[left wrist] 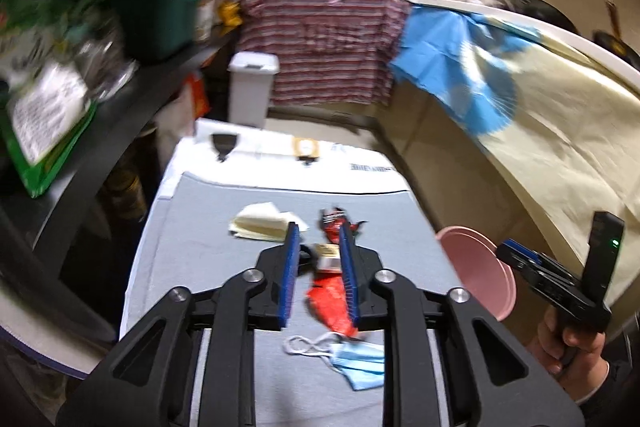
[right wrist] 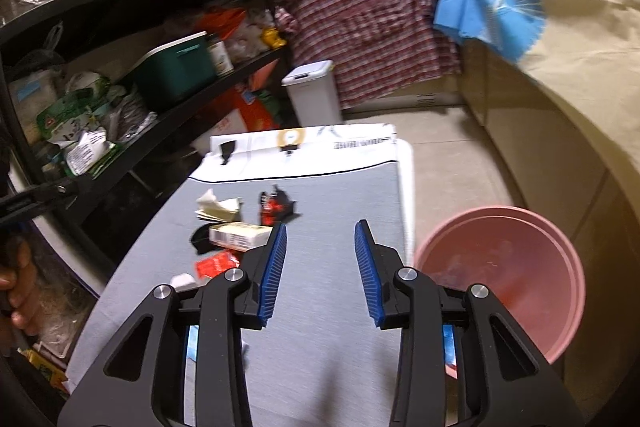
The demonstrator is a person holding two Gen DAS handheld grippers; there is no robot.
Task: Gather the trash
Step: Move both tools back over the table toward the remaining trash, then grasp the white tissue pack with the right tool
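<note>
Trash lies on a grey-topped table: a crumpled tissue, a dark red-and-black wrapper, a small carton, a bright red wrapper and a blue face mask. My left gripper hovers above them, open, holding nothing; the carton and red wrapper show through its gap. In the right wrist view the tissue, carton and red wrapper lie left of my right gripper, which is open and empty over bare table. A pink bucket stands on the floor at its right.
A white lidded bin stands beyond the table. Black shelves packed with bags and containers run along the left. A counter draped with a striped shirt and cloths curves along the right. A hand holds the right gripper beside the bucket.
</note>
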